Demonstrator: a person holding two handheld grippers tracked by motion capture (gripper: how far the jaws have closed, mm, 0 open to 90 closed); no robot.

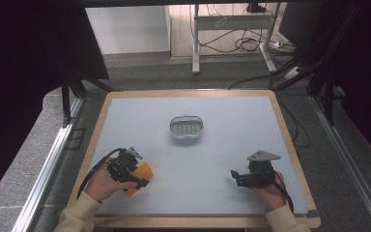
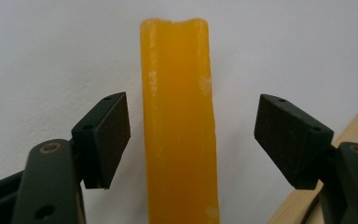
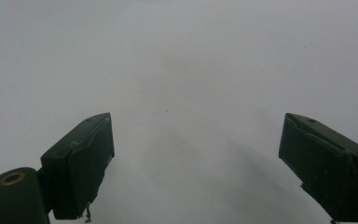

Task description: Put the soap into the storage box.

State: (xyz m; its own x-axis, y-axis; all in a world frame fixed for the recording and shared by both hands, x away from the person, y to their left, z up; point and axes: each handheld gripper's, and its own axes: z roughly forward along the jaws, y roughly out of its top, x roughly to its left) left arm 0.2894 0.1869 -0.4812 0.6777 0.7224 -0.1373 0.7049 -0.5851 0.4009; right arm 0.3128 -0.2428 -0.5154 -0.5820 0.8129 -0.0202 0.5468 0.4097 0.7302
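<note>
- left claw point(image 2: 191, 135) spread, straddling the orange block point(image 2: 179, 126), pads not touching (gap each side)
- block's long axis runs straight ahead between the jaws, probably lying flat on the counter point(image 1: 222, 159)
- right claw point(image 3: 196, 172) spread, holding nothing, well apart

Table point(image 1: 232, 154) with basket point(image 1: 188, 127), orange block point(image 1: 144, 174)

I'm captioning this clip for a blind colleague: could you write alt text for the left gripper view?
An upright orange bar, seen edge-on, stands on the pale table surface between the two black jaws of the left gripper, which are open with a gap on each side of it. A strip of the table's wooden edge crosses the lower right corner.
</note>
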